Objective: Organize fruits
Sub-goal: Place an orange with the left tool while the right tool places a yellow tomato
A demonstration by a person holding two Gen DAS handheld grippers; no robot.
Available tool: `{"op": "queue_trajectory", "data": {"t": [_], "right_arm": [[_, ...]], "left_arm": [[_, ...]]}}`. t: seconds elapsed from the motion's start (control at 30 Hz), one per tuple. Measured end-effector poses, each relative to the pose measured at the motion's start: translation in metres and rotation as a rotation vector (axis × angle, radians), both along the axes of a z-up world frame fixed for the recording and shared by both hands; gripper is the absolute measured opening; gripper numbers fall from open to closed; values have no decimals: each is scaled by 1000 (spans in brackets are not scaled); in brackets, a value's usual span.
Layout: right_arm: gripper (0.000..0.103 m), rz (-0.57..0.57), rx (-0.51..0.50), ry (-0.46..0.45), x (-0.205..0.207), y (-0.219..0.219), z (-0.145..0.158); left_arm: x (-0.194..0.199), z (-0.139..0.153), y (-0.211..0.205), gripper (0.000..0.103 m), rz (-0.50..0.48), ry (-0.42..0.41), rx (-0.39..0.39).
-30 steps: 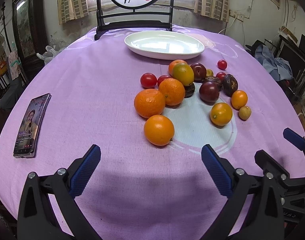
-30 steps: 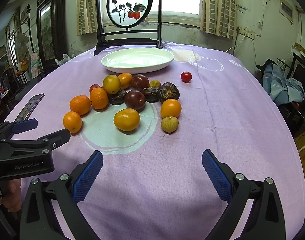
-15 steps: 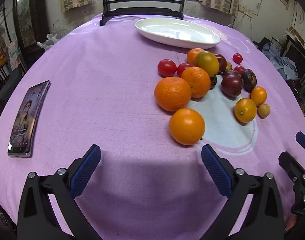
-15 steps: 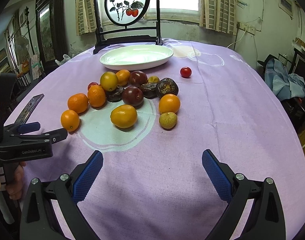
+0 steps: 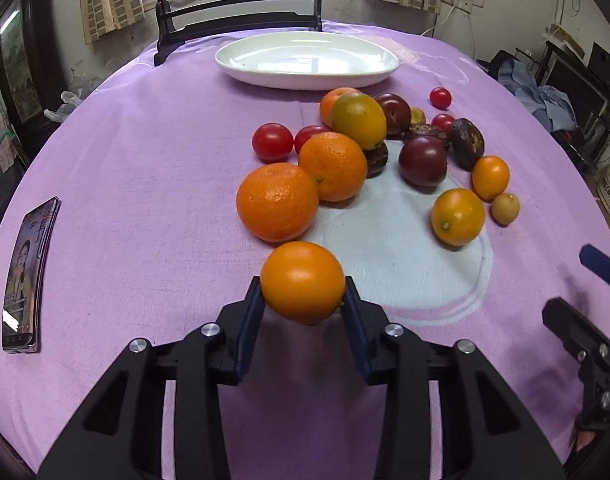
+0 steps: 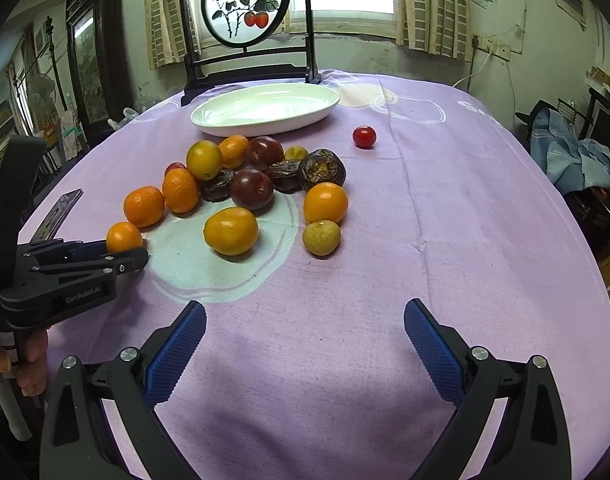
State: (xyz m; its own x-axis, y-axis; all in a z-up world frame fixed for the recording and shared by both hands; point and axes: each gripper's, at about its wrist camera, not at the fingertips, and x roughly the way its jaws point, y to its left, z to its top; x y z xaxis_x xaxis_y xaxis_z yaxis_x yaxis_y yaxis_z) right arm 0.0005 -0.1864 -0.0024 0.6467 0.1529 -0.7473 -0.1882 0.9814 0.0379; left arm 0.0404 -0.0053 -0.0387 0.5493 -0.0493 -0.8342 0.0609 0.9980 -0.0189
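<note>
My left gripper (image 5: 303,300) is shut on a smooth orange (image 5: 303,281), the nearest fruit of the pile; it also shows in the right wrist view (image 6: 123,237). Beyond it lie two mandarins (image 5: 278,201), cherry tomatoes (image 5: 272,141), dark plums (image 5: 422,161) and small yellow-orange fruits (image 5: 457,216) on the purple cloth. An empty white oval plate (image 5: 305,74) stands behind the pile, also in the right wrist view (image 6: 265,120). My right gripper (image 6: 305,340) is open and empty, over bare cloth short of the fruit.
A phone (image 5: 25,272) lies on the cloth at the left. A framed round painting on a dark stand (image 6: 247,4) stands behind the plate. A lone cherry tomato (image 6: 364,137) sits right of the plate. The round table's edge curves away on both sides.
My left gripper moved forward to the nearest orange and closed on it. My right gripper stayed open and shifted slightly.
</note>
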Motion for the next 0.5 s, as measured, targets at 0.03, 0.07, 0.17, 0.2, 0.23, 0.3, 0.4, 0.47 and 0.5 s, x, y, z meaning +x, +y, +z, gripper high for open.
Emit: {"op": "queue_trajectory", "data": {"t": [0.03,0.07,0.17,0.2,0.23,0.3,0.4,0.47,0.5], "right_arm": [[100,11,-6,1,2,1,1],[100,27,-18,11,6,3,0],[100,54,-93,34,22,8,-4],[100,57,-123,42,28,9,-6],[100,56,-142,53,35,9,-9],[96,55,-138,69,44,7,-12],[78,58,-112,108,60,6,-16],[65,56,-104,126,71,6,-20],[59,51,-100,138,76,6,-22]], "left_arm": [[-2,2,1,38,-5,0,-10],[-4,4,2,38,-9,-4,-14],[-11,12,4,38,-18,-26,-15],[-13,13,5,38,-20,-32,-17],[-13,15,5,38,-22,-36,-20],[-14,16,8,38,-25,-38,-24],[-12,16,11,38,-26,-37,-25],[-11,16,12,38,-27,-40,-24],[-10,16,13,38,-27,-42,-23]]}}
